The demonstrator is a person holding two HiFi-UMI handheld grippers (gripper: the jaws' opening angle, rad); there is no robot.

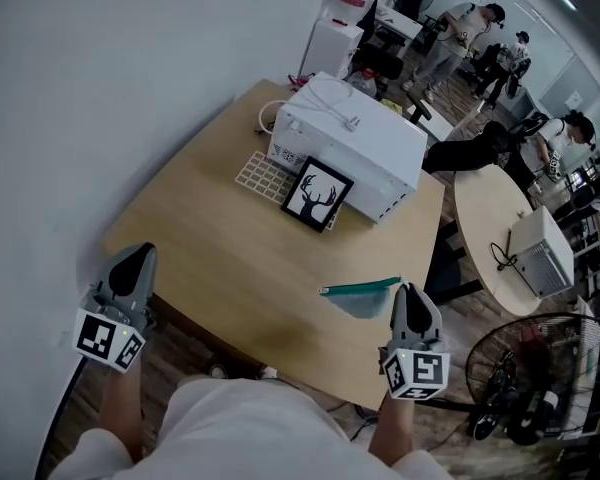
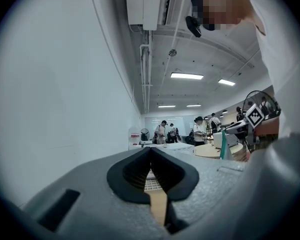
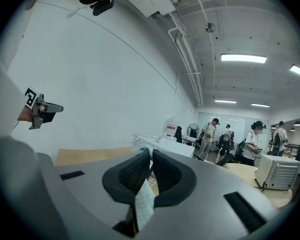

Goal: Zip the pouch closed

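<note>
Two tools are held at the near side of the counter (image 1: 220,248), well apart. The right tool (image 3: 149,158) is clenched on the pouch (image 1: 363,295), with a pale teal mesh edge pinched between its pads. The pouch sticks out leftward from the tool's tip over the counter's near right part, and whether it touches the top cannot be told. The left tool (image 2: 151,153) is clenched on nothing, off the counter's near left edge, close to the wall (image 1: 100,78). Farther back on the counter stands a white box (image 1: 355,138), with a deer picture (image 1: 317,195) propped against its front.
</note>
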